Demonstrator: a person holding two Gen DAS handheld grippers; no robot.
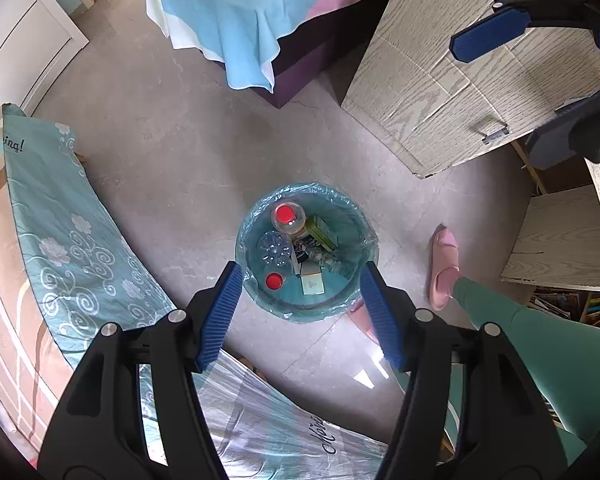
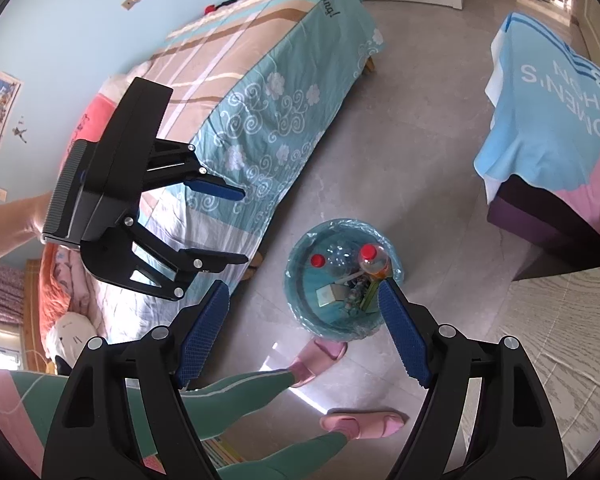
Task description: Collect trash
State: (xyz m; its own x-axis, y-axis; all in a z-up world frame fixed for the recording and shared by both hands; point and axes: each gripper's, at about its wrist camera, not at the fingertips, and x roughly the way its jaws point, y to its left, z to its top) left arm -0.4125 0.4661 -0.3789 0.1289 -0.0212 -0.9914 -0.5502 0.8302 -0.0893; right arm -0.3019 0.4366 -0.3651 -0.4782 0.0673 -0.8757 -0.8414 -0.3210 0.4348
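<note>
Both hand-held grippers [image 1: 300, 312] [image 2: 304, 332] gape empty; below, the bin's [image 1: 364, 240] red-capped bottle [image 1: 287, 218] stands cap up.

Round waste bin [image 1: 260, 304]: lined with thin, glossy, crinkled blue plastic film. Two clear plastic bottles with smooth red caps [image 1: 284, 216] and small paper cartons [image 1: 313, 282] lie inside. Grey stone floor [image 1: 172, 152]: polished, reflective. Pale wood-grain cabinet panel [image 1: 440, 80]: matt, edges chipped. Patterned teal cloth bedspread [image 2: 268, 128]: soft, matt. Left gripper [image 1: 302, 312]: matt black plastic, ribbed blue rubber pads [image 1: 220, 320], bright metal pins.
</note>
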